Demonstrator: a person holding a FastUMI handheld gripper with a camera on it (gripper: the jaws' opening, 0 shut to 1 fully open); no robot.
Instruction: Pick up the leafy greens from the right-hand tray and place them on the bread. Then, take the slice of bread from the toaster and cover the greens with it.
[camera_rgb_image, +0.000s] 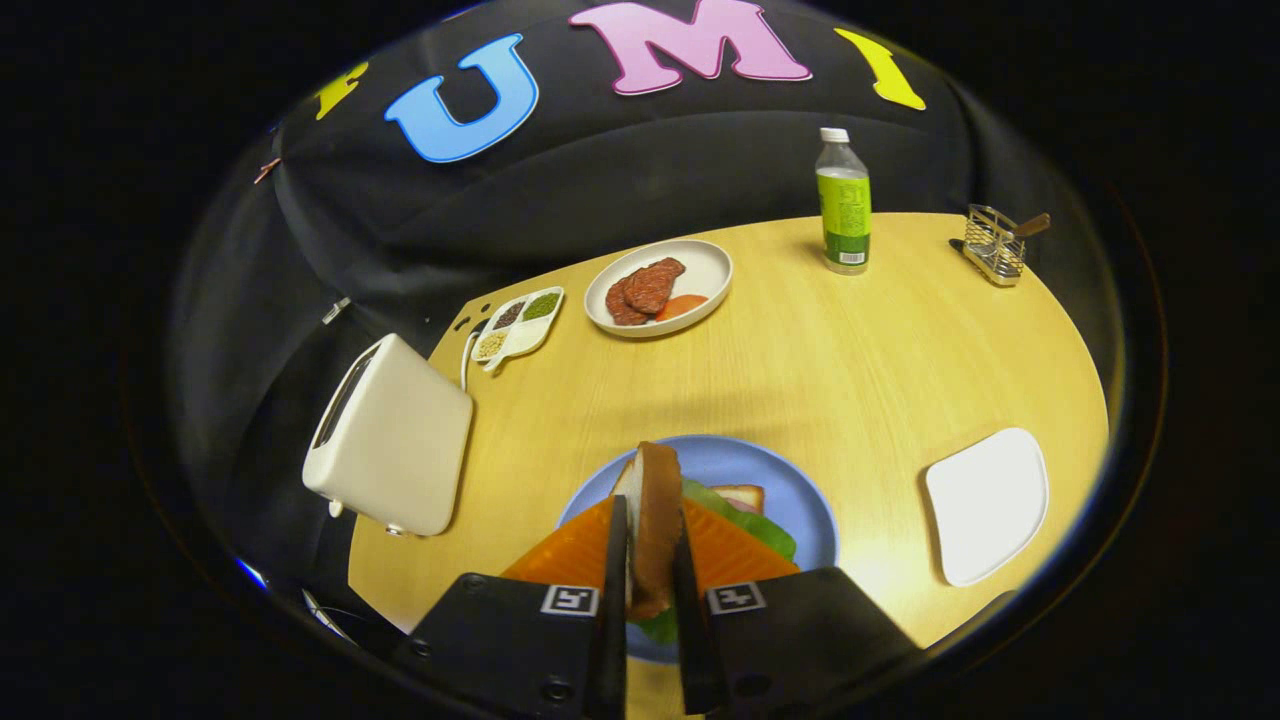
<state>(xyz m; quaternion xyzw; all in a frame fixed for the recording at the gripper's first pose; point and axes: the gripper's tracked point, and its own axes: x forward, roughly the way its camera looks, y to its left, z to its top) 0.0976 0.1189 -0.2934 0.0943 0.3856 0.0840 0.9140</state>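
My gripper (652, 545) is shut on a slice of bread (655, 510), held on edge between both fingers, brown crust to the right. It hangs over the blue plate (790, 480). On that plate lie the leafy greens (745, 520) on top of another bread slice (742, 494), just ahead and right of the fingers. The white toaster (392, 435) stands to the left of the plate, its slot facing up and away. The white tray (987, 503) to the right of the plate is bare.
Beyond the plate a white dish (700, 265) holds meat slices and tomato. A small divided dish (518, 326) of seasonings sits behind the toaster. A green-labelled bottle (843, 203) and a wire rack (994, 245) stand at the table's far right.
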